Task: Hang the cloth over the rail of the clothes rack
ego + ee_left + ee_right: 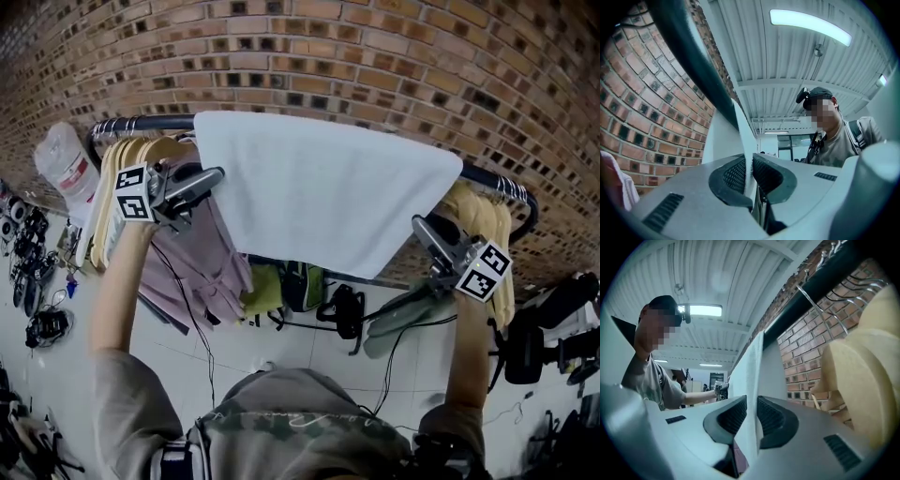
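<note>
Head view first: where is the white cloth (pixel 319 202) seen? (A)
It is draped over the black rail (pixel 141 123) of the clothes rack, in front of the brick wall (pixel 375 56). It is spread between the two grippers, with its front panel hanging down. Wooden hangers (pixel 141 150) are bunched at both ends of the rail (B)
Jaws? (A)
The left gripper (pixel 220 174) is closed tight on the cloth's left edge, and in the left gripper view a thin layer is pinched between the pads. The right gripper (pixel 418 224) is closed onto the right edge. Its pads are set slightly wider, and in the right gripper view a thicker fold is caught between them (B)
Handling? (A)
The cloth is judged light, soft and limp, nothing fragile. No stiffness is expected, so it will sag wherever it is not held. It could slide off the smooth rail if more is left hanging on one side. It is best taken at the side edges or corners, as gripped now, so it can be kept stretched flat (B)
Containers? (A)
None is used for the task. A clear plastic bottle (pixel 66 159) is seen past the left end of the rack, contents not readable. Bags (pixel 302 284) are lying on the floor (pixel 281 352) below, and what is in them cannot be told (B)
</note>
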{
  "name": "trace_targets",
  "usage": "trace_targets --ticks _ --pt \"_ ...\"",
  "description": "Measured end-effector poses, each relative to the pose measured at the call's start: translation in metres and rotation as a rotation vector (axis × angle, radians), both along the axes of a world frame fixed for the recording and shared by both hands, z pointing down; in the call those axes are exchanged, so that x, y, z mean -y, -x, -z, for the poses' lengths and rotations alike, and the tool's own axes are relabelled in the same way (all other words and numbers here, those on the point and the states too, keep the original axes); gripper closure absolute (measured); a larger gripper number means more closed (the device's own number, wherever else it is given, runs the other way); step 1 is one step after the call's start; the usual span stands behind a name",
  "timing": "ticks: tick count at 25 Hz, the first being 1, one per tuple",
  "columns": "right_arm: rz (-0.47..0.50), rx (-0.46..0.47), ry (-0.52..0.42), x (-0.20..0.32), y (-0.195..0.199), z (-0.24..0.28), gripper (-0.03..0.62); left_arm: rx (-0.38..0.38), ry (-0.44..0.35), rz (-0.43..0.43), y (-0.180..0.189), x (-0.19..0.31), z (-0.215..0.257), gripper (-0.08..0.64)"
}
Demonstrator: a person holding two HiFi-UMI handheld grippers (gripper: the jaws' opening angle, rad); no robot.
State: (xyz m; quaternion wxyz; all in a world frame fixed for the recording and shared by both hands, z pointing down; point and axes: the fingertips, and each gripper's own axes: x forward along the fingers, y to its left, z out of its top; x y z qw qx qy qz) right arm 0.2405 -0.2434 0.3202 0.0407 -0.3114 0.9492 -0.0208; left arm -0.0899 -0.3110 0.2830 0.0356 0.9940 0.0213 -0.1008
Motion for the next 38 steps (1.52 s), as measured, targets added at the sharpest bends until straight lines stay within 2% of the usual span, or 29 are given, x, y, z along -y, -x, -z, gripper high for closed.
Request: trace_targets --ticks 1,2,7,11,17,20,23,27,30,33,34,35,38 --pt "0.001 0.001 0.007 0.001 0.001 0.000 0.524 0.001 -0.004 0.004 0.000 0.000 0.001 0.541" --pt "0.002 0.001 0.014 0.001 0.001 0.000 0.565 0.004 -0.009 0.008 0.000 -0.001 0.001 0.541" --pt "-0.003 -0.008 -0.005 -0.004 0.003 0.010 0.568 0.021 -0.029 0.017 0.002 -0.005 0.004 0.541" --pt "-0.004 0.040 -0.059 -0.013 0.003 0.033 0.568 0.015 -0.052 0.029 0.007 -0.008 0.007 0.541" --pt "-0.012 0.104 -0.116 -0.023 -0.009 0.072 0.568 -0.065 -0.072 0.054 0.010 -0.010 0.035 0.541" --pt "-0.039 0.099 -0.104 -0.018 -0.015 0.073 0.568 -0.064 -0.088 0.075 0.010 -0.008 0.041 0.541" --pt "-0.068 0.092 -0.081 -0.012 -0.019 0.060 0.568 -0.041 -0.070 0.102 0.013 0.000 0.032 0.541" --pt "-0.014 0.099 -0.107 -0.014 -0.017 0.058 0.568 -0.047 -0.051 0.108 0.017 0.004 0.031 0.540" --pt "-0.025 0.102 -0.119 -0.012 -0.020 0.061 0.566 -0.026 -0.032 0.141 0.018 0.008 0.028 0.538" --pt "-0.045 0.126 -0.103 -0.010 -0.025 0.062 0.555 -0.028 0.023 0.173 0.021 0.015 0.022 0.477" --pt "-0.041 0.128 -0.100 -0.011 -0.025 0.062 0.494 -0.032 0.034 0.187 0.023 0.017 0.020 0.457" --pt "-0.032 0.126 -0.103 -0.013 -0.024 0.062 0.468 -0.041 0.046 0.196 0.026 0.019 0.018 0.438" --pt "-0.015 0.116 -0.110 -0.016 -0.020 0.061 0.466 -0.078 0.079 0.203 0.037 0.019 0.016 0.383"
